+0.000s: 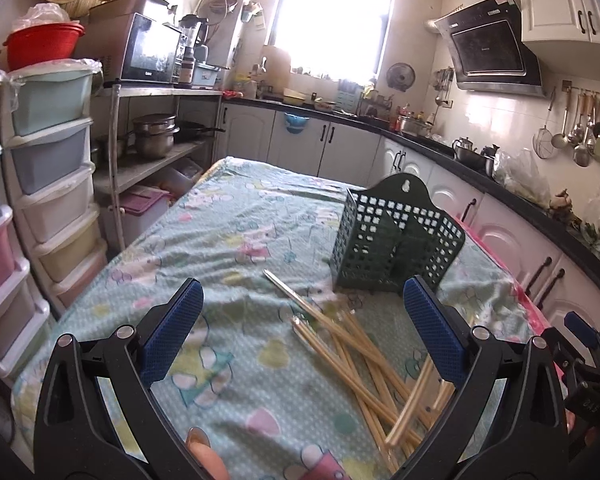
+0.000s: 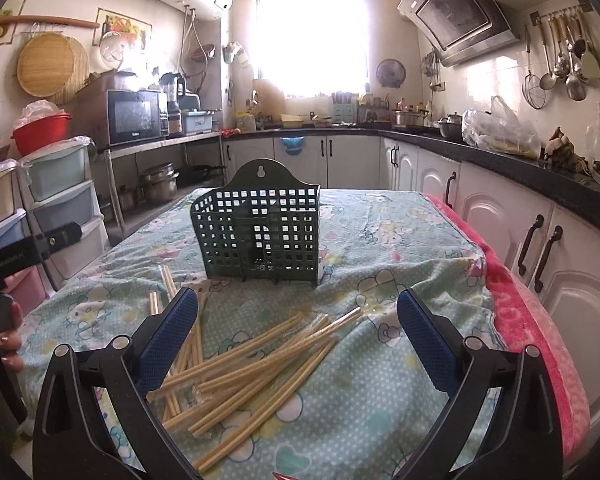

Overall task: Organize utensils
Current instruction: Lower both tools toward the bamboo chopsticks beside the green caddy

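A loose, crisscrossed pile of bamboo chopsticks [image 2: 252,356] lies on the near part of a cloth-covered desk [image 2: 400,240]. Beyond it stands an empty green perforated holder [image 2: 260,232], upright, with a divider inside. Both grippers hover above the pile with their blue-padded fingers [image 2: 172,332] spread wide, holding nothing: the right gripper [image 2: 296,336] over the middle of the pile, the left gripper [image 1: 300,328] toward its left edge. A sound next move is probably to pinch one or two chopsticks lying on top, near mid-length, lift them clear, then tip them upright into one compartment.
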Available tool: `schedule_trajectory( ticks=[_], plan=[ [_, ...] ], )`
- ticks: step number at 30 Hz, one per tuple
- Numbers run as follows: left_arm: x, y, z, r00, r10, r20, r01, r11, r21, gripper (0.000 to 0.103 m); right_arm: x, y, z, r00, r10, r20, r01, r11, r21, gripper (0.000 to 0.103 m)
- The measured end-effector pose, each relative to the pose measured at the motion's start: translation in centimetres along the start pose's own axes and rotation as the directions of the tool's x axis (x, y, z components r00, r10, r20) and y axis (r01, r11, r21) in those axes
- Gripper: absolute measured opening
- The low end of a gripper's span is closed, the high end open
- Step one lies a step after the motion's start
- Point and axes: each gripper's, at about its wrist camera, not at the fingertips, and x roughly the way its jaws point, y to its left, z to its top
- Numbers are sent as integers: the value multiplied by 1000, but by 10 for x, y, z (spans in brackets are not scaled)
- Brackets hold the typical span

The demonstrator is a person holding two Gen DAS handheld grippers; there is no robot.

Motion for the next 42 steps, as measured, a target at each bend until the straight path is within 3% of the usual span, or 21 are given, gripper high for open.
schedule_trajectory(
  ticks=[6,12,23,29,36,39,42],
  plan=[
    [15,-3,20,1000,-1,-31,1,1000,6,93,21,-6,13,999,-17,-33,16,1000,-11,97],
    [42,-8,34,997,16,-72,-14,1000,27,93,48,-16,16,993,-11,-120,13,1000,12,97],
    [111,7,39,975,27,-223,-25,1000,14,93,102,-34,11,950,50,-310,-20,995,99,97],
    [153,27,26,933,20,-360,-36,999,-37,93,123,-36,9,929,63,-365,-25,994,108,97],
    [179,35,12,888,-38,-458,1,997,-81,92,140,-40,5,908,63,-415,-17,994,112,97],
    [189,36,10,868,-80,-490,26,993,-117,80,149,-44,4,893,81,-442,-23,991,135,95],
    [203,38,8,846,-102,-523,28,989,-147,63,156,-51,1,876,114,-469,-32,984,177,84]
  ],
)
